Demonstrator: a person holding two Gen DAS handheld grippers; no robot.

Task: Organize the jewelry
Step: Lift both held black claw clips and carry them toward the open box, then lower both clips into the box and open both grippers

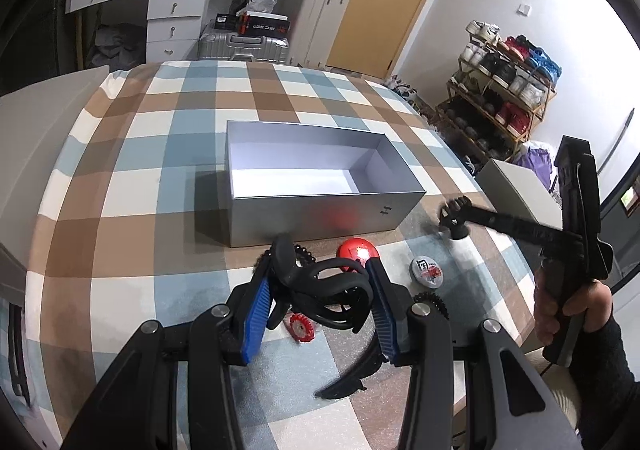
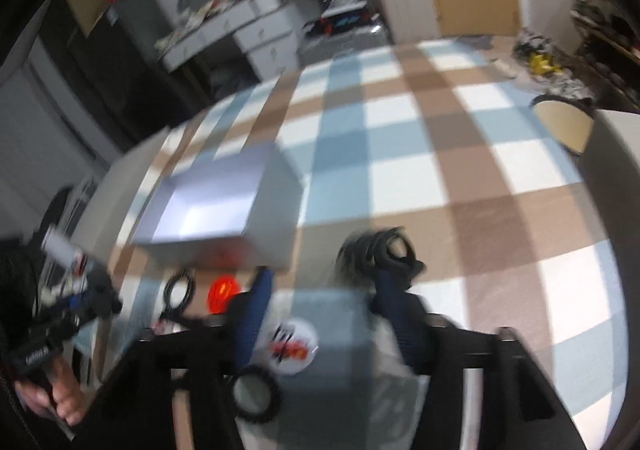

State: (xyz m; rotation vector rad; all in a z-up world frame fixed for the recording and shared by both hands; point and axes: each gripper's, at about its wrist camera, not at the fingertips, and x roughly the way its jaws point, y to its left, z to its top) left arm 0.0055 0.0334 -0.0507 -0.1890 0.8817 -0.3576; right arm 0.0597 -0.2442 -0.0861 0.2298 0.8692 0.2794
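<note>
Between my left gripper's (image 1: 316, 290) blue pads sits a black hair claw clip (image 1: 320, 282), glossy and curved, its prongs pointing down toward the checked tablecloth (image 1: 160, 154). The pads stand at either side of it; whether they press it, I cannot tell. Just beyond it lie a black beaded bracelet (image 1: 302, 252) and a red round piece (image 1: 357, 251), both close against the near wall of the open grey box (image 1: 320, 216). A small red toothed ring (image 1: 301, 328) lies beneath the clip, a round tin (image 1: 425, 270) to its right, and a black toothed ring (image 1: 434, 302) beside the right pad.

My right gripper (image 2: 324, 302) is blurred in its own view; its jaws are apart, with a dark bundle (image 2: 380, 250), perhaps a hair tie, at the tip of the right finger. From the left wrist view that bundle (image 1: 454, 216) hangs above the cloth, right of the box.
</note>
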